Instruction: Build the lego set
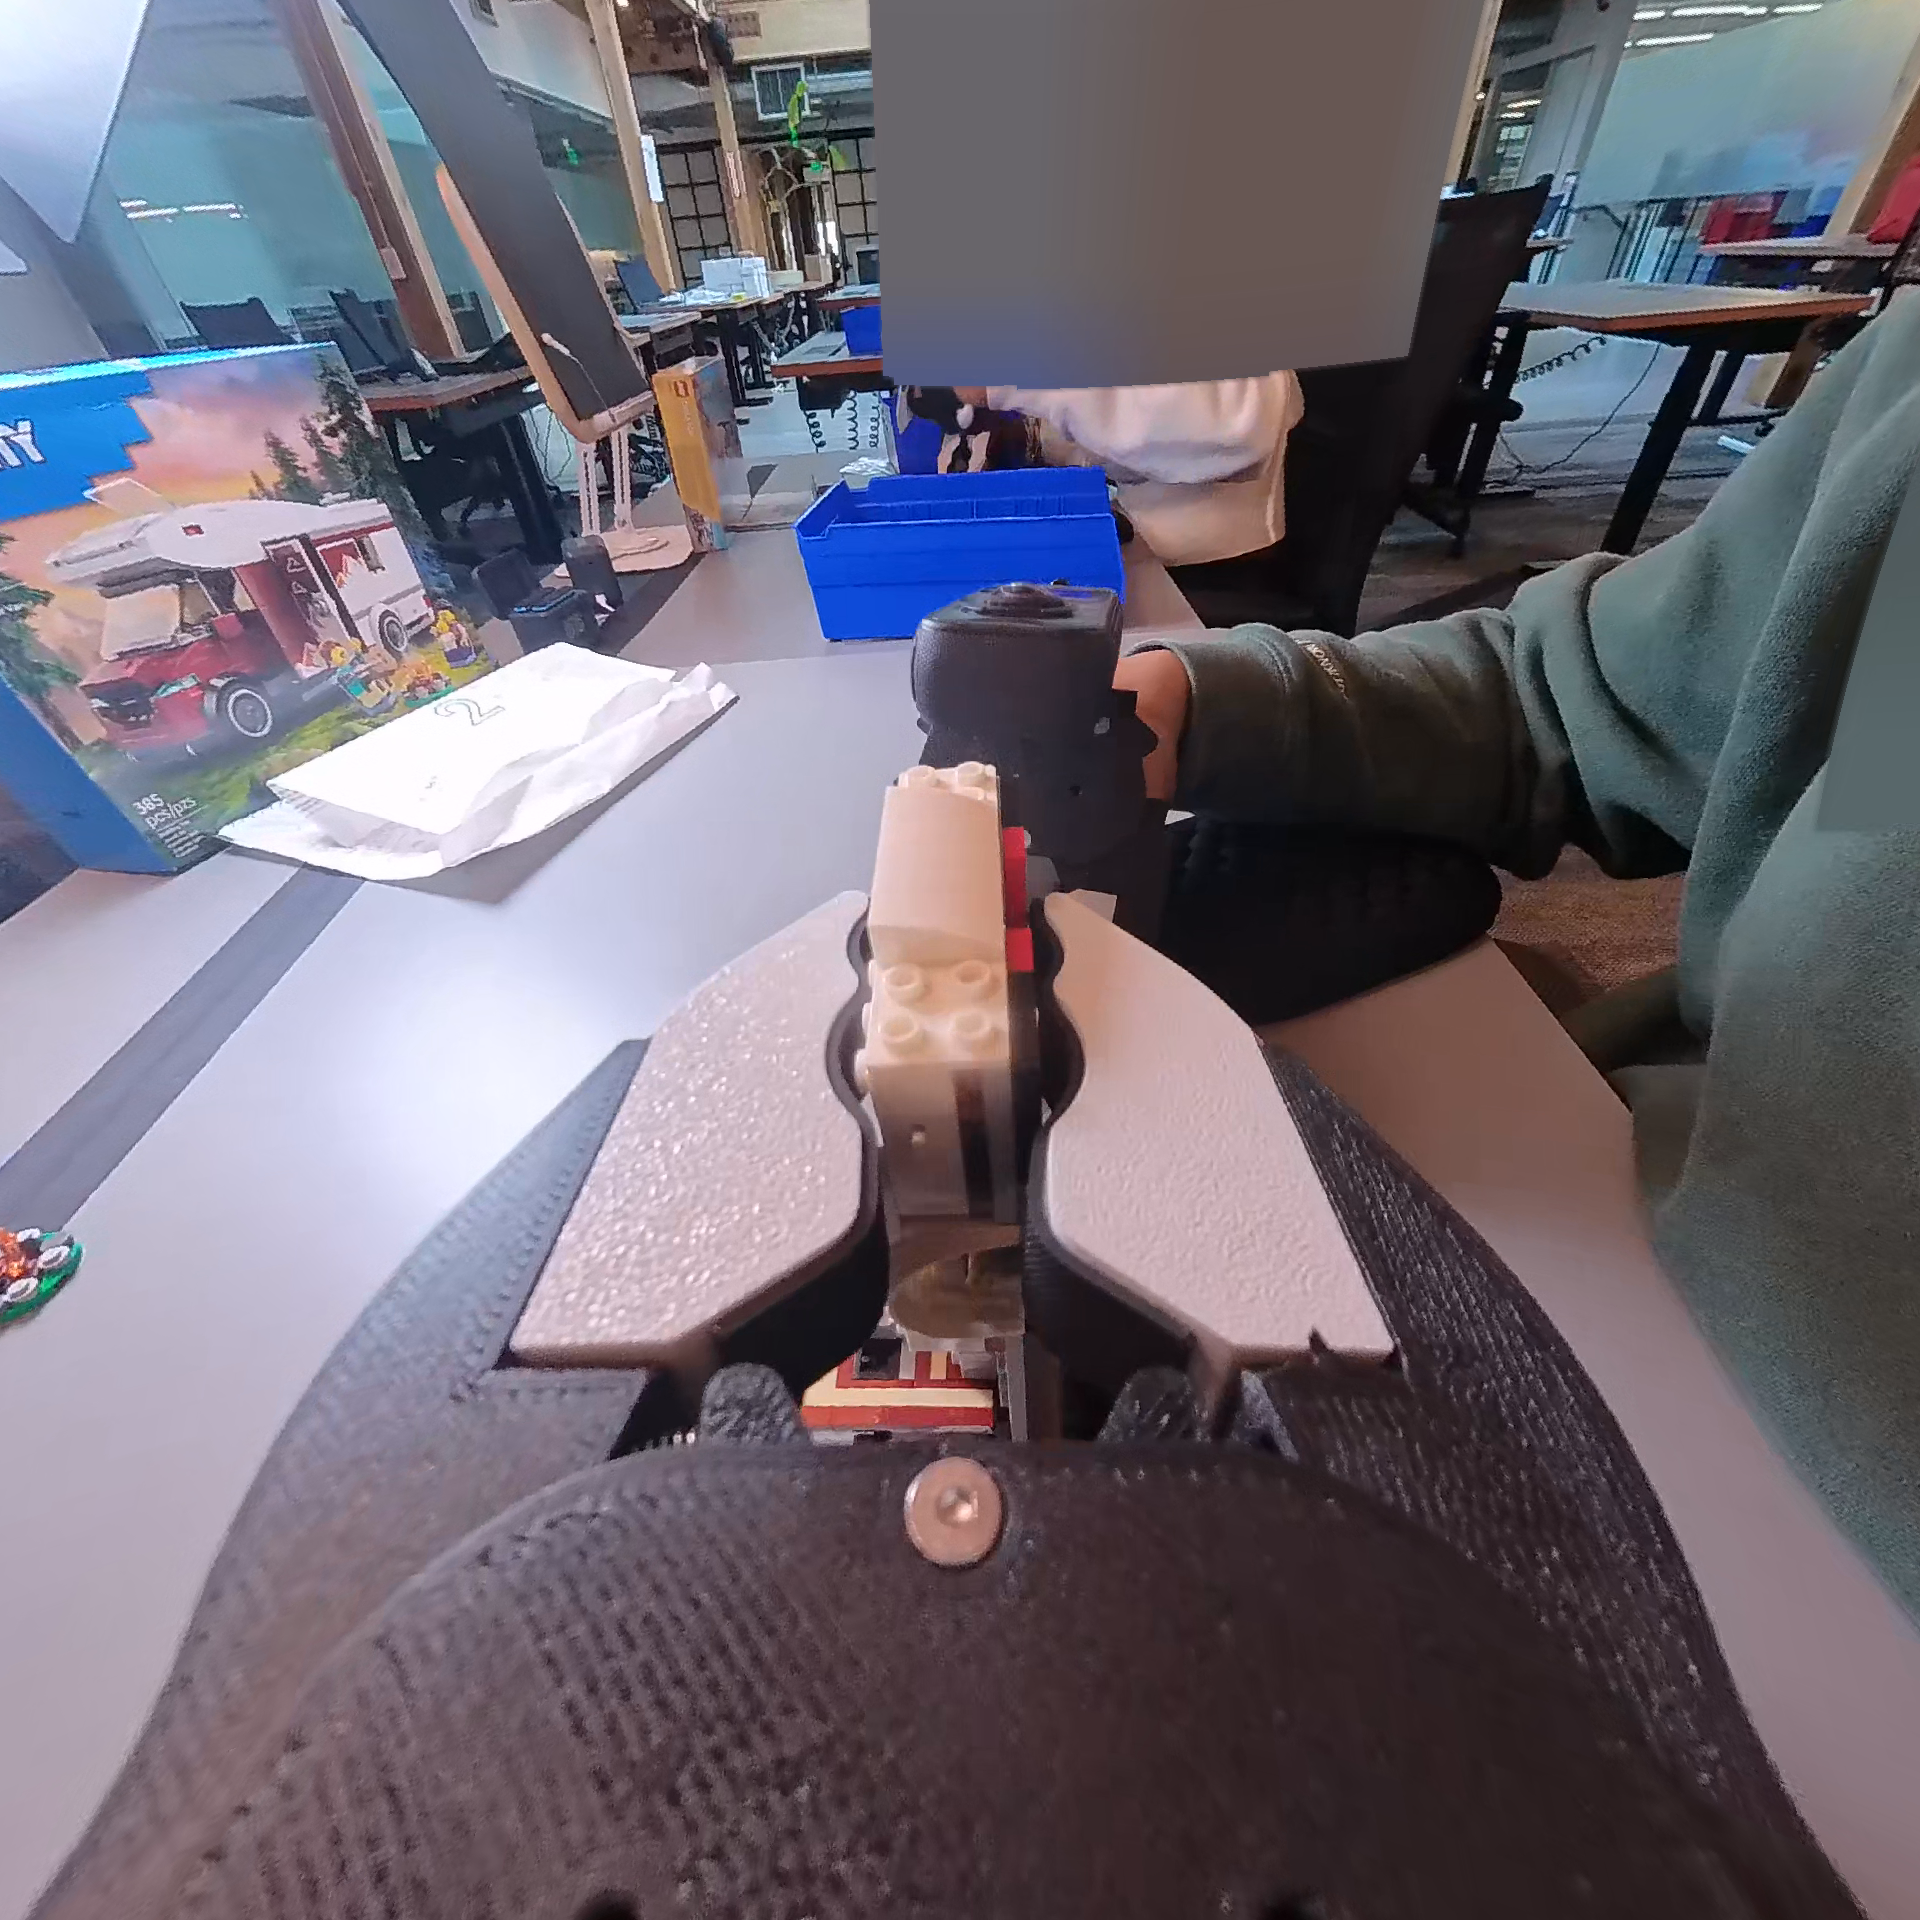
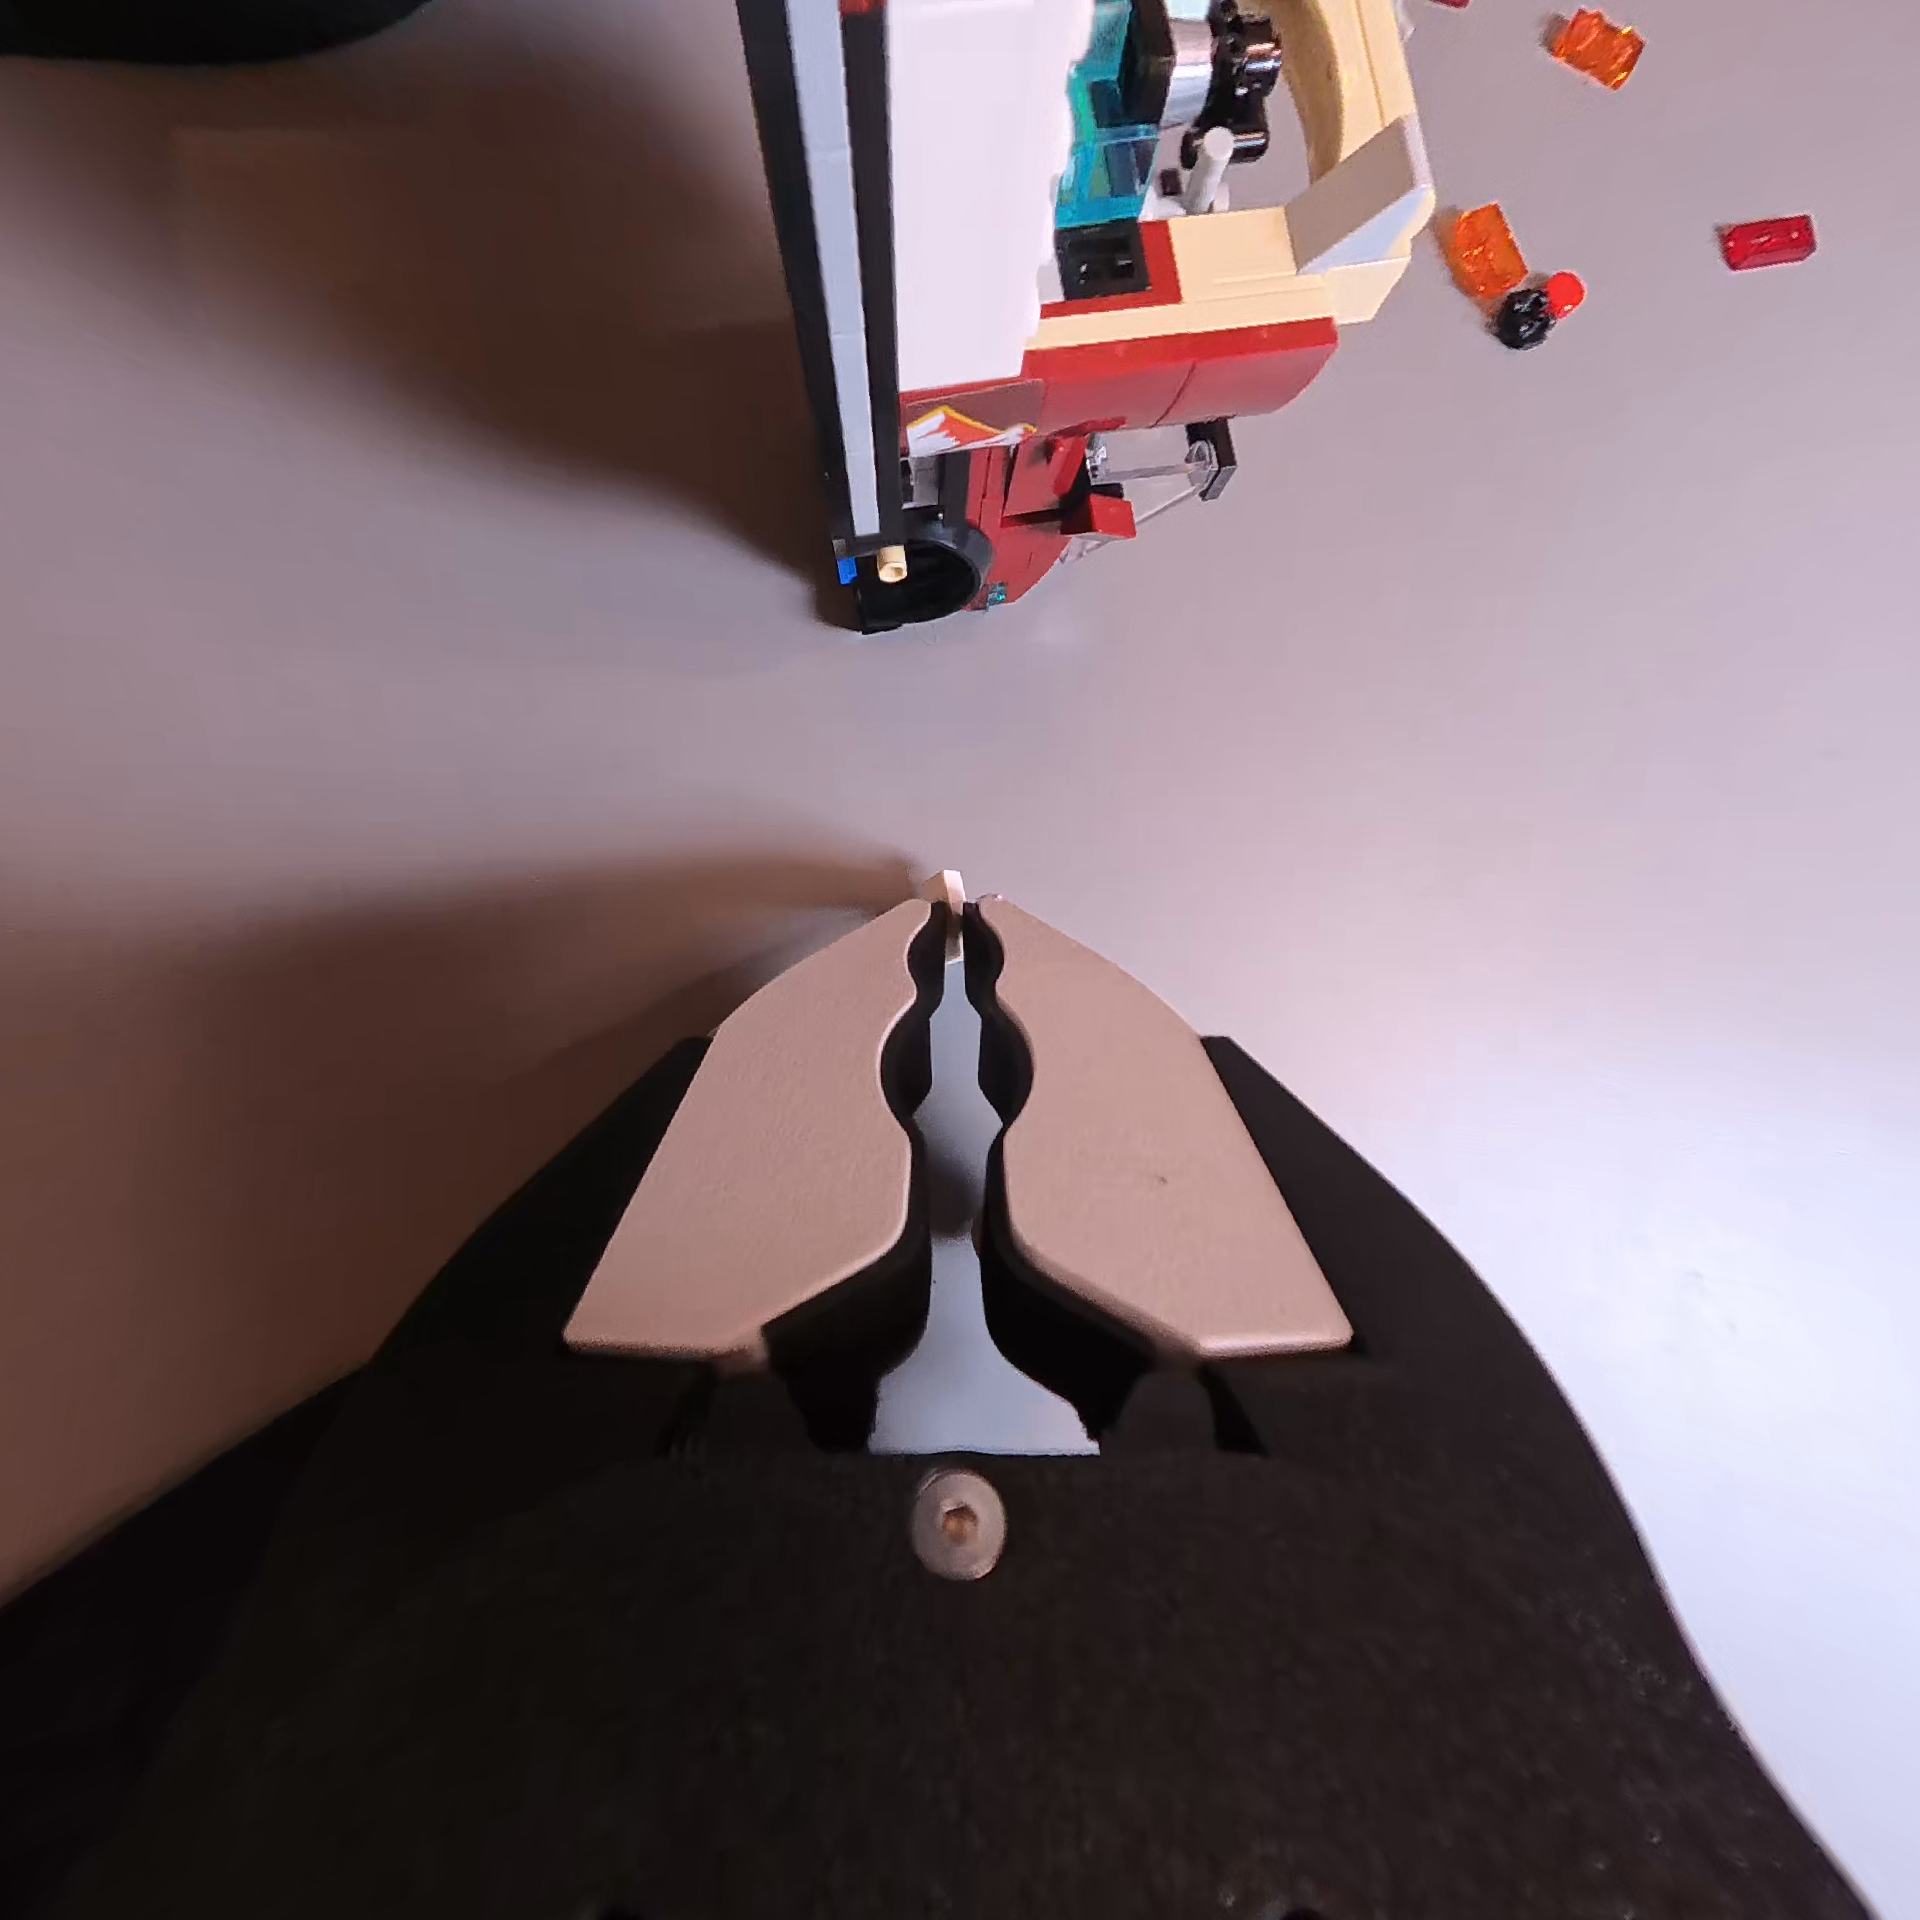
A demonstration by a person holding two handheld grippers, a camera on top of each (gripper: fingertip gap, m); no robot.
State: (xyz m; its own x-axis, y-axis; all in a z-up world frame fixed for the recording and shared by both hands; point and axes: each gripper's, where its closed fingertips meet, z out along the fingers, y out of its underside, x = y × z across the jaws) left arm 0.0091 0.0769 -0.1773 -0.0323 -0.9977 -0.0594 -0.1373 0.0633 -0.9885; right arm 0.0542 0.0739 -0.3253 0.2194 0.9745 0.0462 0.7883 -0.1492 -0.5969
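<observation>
White camper build [image 1: 940,997] clamped left, tiny piece [image 2: 948,891] pinched right

Blue bin [image 1: 961,551] on grey table [image 1: 416,1039] — office desks [image 1: 1683,312] beyond

An open-plan office. Across the upper part of the left wrist view run rows of long wood-topped desks on black metal legs [image 1: 1673,312] with black office chairs [image 1: 1382,436] — coiled cables hang beneath one. Glass-walled partitions [image 1: 208,239] fill the upper left, and timber posts [image 1: 623,135] rise to a high ceiling. At left centre sits a pale grey laminate worktable [image 1: 343,1039] bearing a blue plastic storage bin [image 1: 966,556] and a colourful cardboard toy box [image 1: 197,582].
</observation>
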